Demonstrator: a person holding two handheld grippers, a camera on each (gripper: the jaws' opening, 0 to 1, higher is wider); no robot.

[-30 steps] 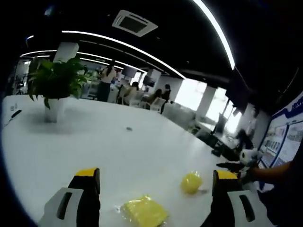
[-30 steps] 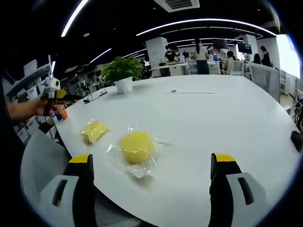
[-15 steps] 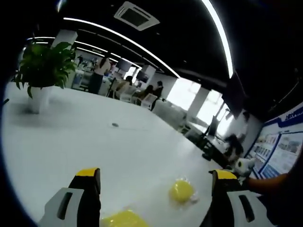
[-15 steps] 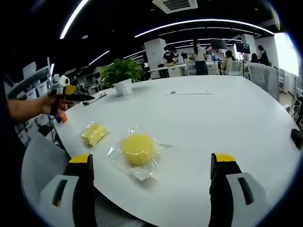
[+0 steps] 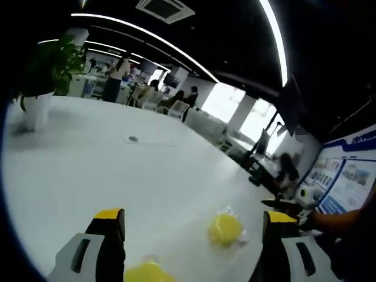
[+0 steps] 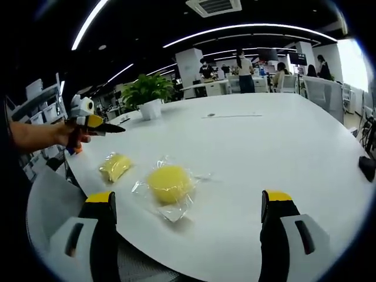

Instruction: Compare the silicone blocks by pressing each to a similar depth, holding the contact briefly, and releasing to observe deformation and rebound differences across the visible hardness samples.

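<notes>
Two yellow silicone blocks in clear wrap lie on the white table (image 6: 282,153). The round block (image 6: 170,183) sits just ahead of my right gripper (image 6: 188,197), whose jaws stand wide apart with nothing between them. The flatter block (image 6: 116,165) lies to its left. Above the table's left edge a hand holds my left gripper (image 6: 97,124) in the air. In the left gripper view the round block (image 5: 224,229) lies between the open jaws of my left gripper (image 5: 194,216), and the flatter block (image 5: 147,273) peeks in at the bottom. My right gripper (image 5: 282,204) shows at the right.
A potted plant (image 6: 150,94) stands far back on the table, with a small dark item (image 6: 211,115) beyond the blocks. A dark object (image 6: 367,167) lies at the table's right edge. A grey chair (image 6: 47,194) is at the near left. People and desks fill the background.
The left gripper view has swung and tilted, so the blocks sit lower in it. In the right gripper view the left gripper has risen and come nearer the table. The blocks have not moved.
</notes>
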